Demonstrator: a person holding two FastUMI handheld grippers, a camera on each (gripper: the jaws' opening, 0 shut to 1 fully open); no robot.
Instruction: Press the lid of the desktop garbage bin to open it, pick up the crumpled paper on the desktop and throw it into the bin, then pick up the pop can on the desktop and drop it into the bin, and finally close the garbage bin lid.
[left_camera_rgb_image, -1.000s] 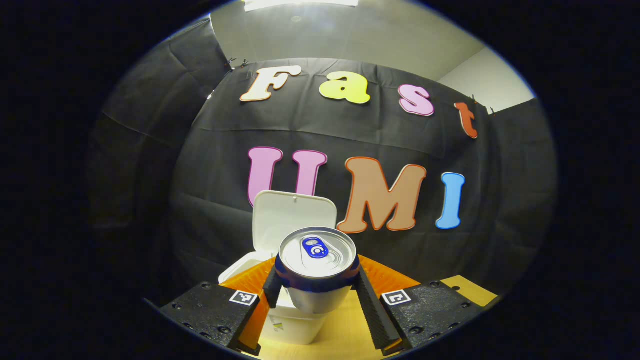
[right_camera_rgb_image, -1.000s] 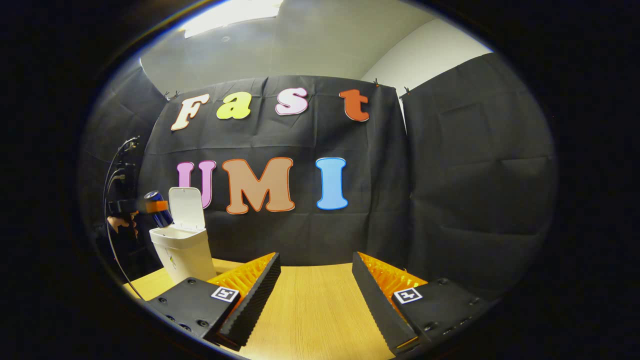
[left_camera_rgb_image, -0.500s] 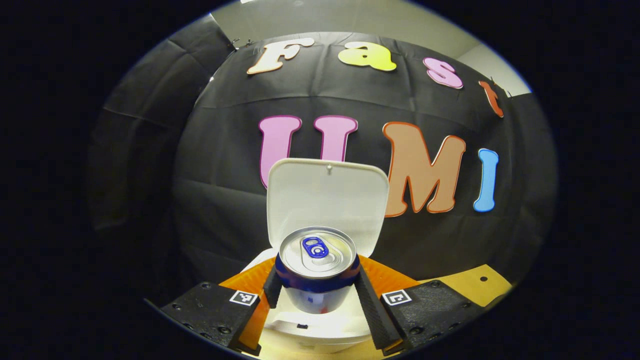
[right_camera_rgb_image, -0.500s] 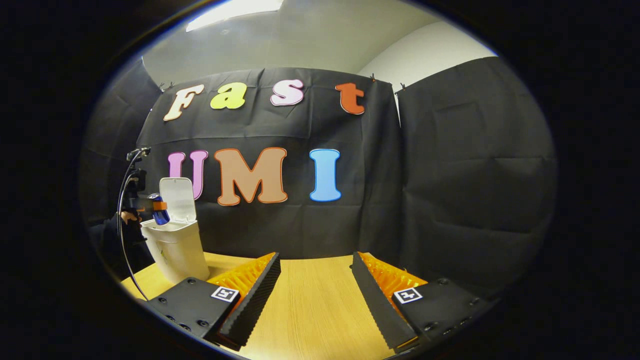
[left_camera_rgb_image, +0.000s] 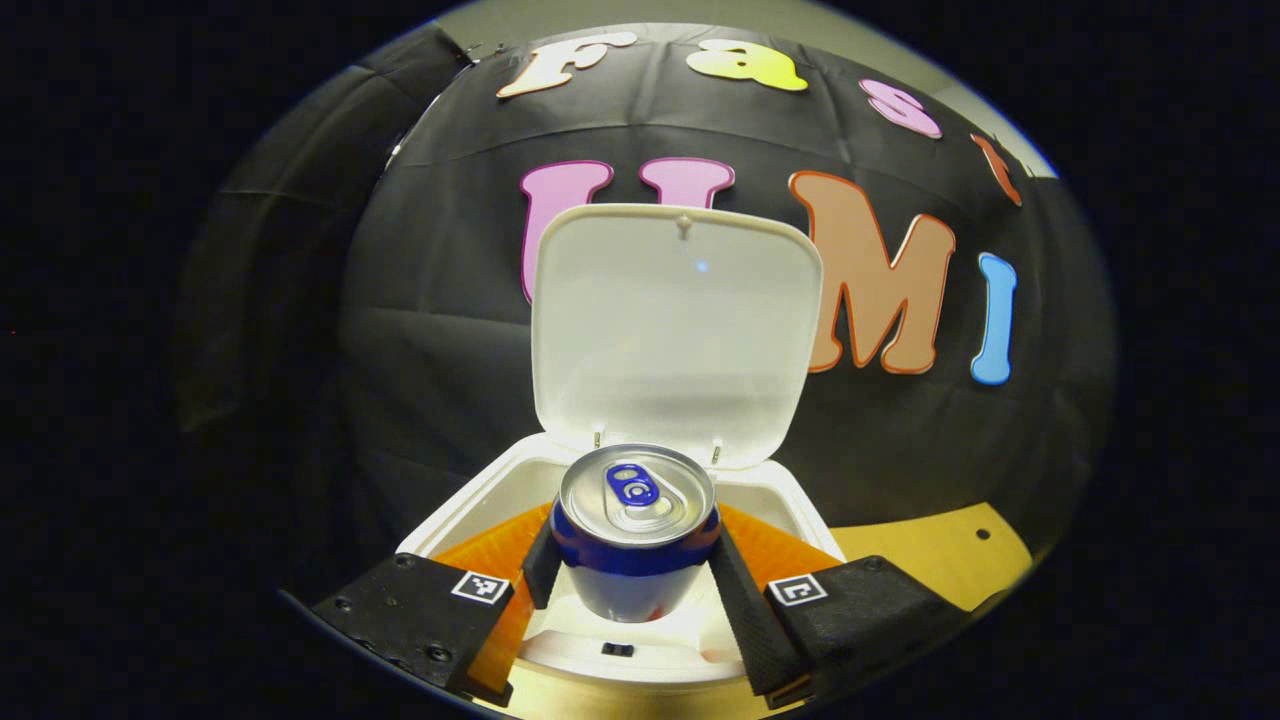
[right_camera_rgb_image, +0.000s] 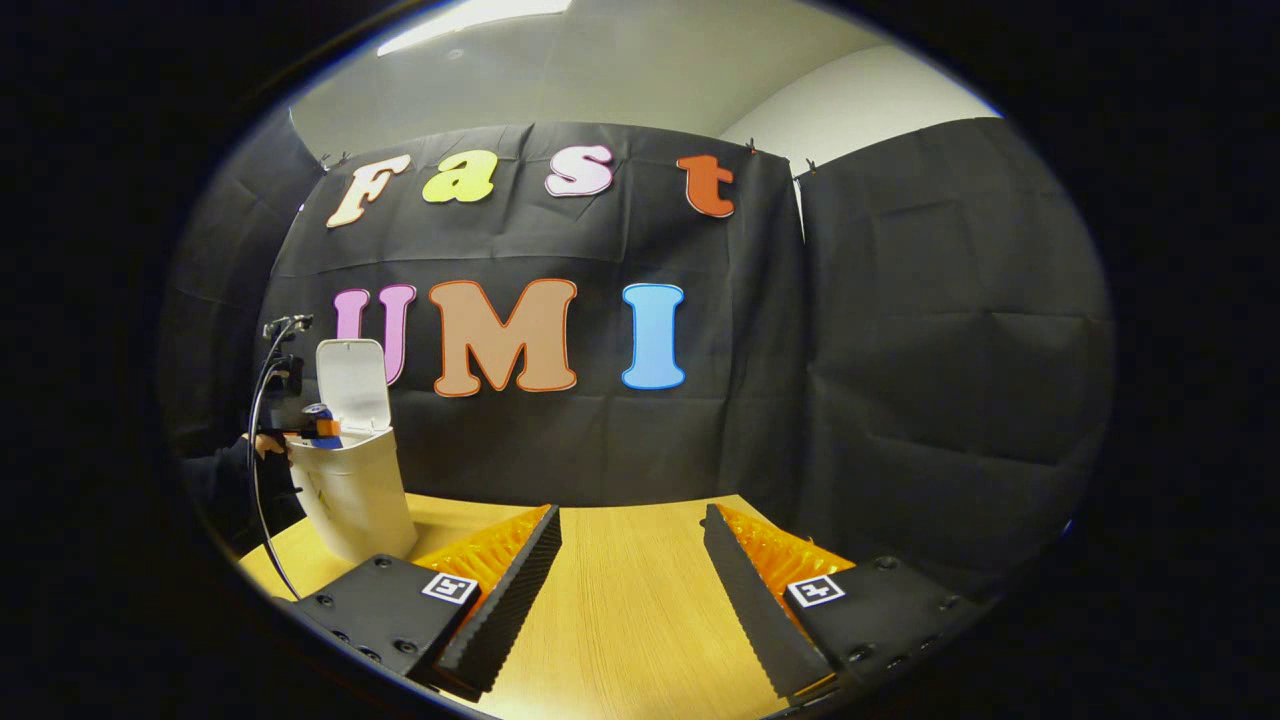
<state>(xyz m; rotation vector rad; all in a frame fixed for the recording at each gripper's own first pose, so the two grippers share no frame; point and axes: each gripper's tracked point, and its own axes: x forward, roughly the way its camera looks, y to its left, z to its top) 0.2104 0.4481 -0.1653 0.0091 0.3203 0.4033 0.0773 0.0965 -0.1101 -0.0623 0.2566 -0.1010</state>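
Wood counter w/ white bin at its left end, lid up. Left gripper jaws clenched on pop can, upright, held right over bin opening. Right gripper jaws released, low over bare counter, well apart from bin.
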